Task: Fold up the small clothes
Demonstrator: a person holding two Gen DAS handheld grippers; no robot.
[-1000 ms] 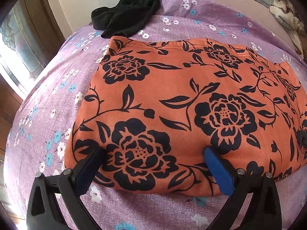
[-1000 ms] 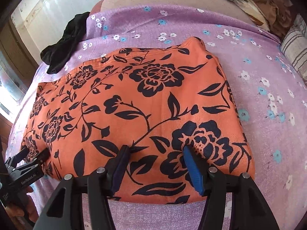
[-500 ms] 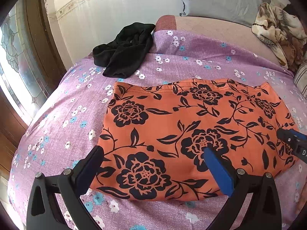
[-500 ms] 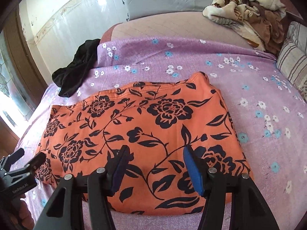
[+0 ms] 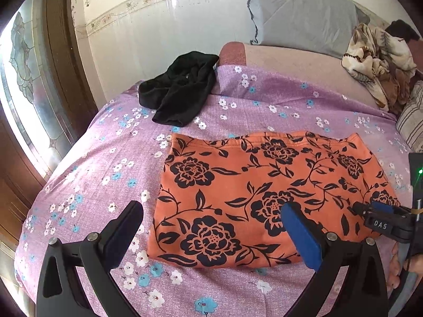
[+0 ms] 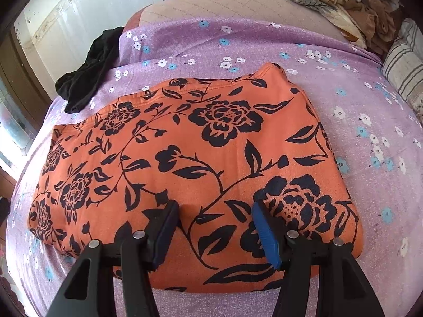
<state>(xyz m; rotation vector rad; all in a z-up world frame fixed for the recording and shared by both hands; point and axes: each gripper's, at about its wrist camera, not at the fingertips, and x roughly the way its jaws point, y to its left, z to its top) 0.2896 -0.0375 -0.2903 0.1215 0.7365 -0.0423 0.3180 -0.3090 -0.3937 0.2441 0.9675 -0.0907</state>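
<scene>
An orange garment with black flowers [image 5: 253,192] lies folded flat in a rectangle on the purple flowered bed sheet [image 5: 87,185]. My left gripper [image 5: 211,222] hangs open above the garment's near left corner, one finger over the sheet and the blue-padded one over the cloth, nothing between them. In the right wrist view the same garment [image 6: 211,142] fills the middle. My right gripper [image 6: 215,224] stands open low over its near edge, fingertips at the cloth, without pinching it. The right gripper [image 5: 370,208] also shows at the right edge of the left wrist view.
A crumpled black garment [image 5: 182,92] lies at the far left of the bed near the wall. A grey pillow [image 5: 298,15], a heaped blanket [image 5: 375,60] and a striped cushion [image 5: 412,116] sit at the back right. A window in a wooden frame [image 5: 31,84] stands at left.
My left gripper has lifted up and back off the garment, so more of the bed and wall shows. The right gripper rose briefly and has come back down onto the near edge.
</scene>
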